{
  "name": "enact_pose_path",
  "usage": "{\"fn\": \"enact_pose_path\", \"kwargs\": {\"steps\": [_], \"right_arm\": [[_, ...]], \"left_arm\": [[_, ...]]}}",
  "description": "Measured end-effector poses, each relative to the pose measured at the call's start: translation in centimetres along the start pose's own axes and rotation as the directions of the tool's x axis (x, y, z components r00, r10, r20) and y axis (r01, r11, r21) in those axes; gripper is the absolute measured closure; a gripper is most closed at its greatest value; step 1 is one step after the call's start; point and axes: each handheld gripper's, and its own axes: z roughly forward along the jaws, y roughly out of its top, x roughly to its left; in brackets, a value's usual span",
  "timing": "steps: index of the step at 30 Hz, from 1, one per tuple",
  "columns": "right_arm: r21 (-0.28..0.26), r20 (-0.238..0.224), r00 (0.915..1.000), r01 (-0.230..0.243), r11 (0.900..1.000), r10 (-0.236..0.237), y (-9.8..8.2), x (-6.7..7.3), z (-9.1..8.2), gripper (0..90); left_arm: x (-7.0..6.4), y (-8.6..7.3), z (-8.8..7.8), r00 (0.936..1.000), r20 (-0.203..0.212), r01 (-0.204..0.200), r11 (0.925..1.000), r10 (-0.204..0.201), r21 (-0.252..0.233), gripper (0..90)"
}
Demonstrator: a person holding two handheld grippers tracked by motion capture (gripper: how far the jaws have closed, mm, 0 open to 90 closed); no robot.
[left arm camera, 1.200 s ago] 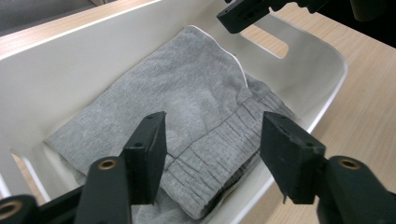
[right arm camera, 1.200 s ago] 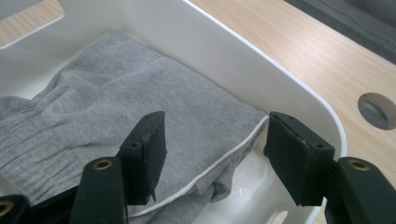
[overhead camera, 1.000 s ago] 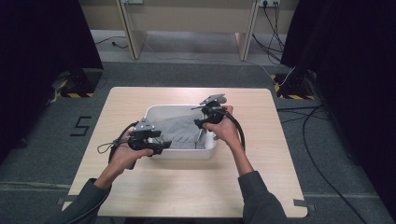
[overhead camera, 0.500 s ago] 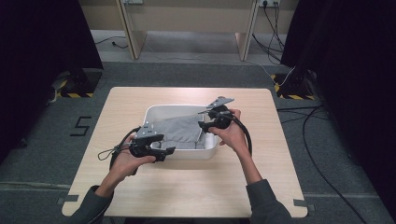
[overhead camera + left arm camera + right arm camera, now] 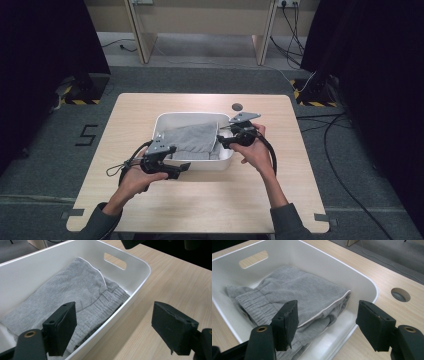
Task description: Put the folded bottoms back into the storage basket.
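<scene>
High view: wooden counter (image 5: 150, 200), white tub (image 5: 172, 120) near its centre. Folded grey garment (image 5: 192, 140) lies inside the tub. Left hand-held gripper (image 5: 182, 167) sits at the tub's 7 o'clock corner, just outside the near wall. Right hand-held gripper (image 5: 221, 141) sits at the tub's 3 o'clock wall. A round hole (image 5: 237, 106) in the counter lies at 1 o'clock from the tub.

Left gripper view: the jaws have just been opening and stand wide, released, nothing between the pads. One jaw hangs over the garment (image 5: 75, 295), the other over bare counter (image 5: 175, 285), the tub's rim (image 5: 140, 287) between them (no pad touching cloth). A handle slot shows in the far wall at 12 o'clock.

Right gripper view: jaws have just been opening too, released, gripping nothing. The garment (image 5: 297, 295) lies folded in the tub (image 5: 367, 282), ribbed cuff at 9 o'clock, white piping along the near fold. The hole (image 5: 400, 294) lies at 3 o'clock.
</scene>
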Motion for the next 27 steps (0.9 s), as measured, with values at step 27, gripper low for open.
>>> {"fn": "enact_pose_path", "kwargs": {"steps": [27], "right_arm": [[-0.115,-0.007,0.9989,-0.047,0.992,0.046,-5.1,0.3,-4.5,33.7]], "left_arm": [[-0.5,-0.7,-0.5,0.9997,0.003,0.023,0.9997,-0.023,-0.008,20.0]]}}
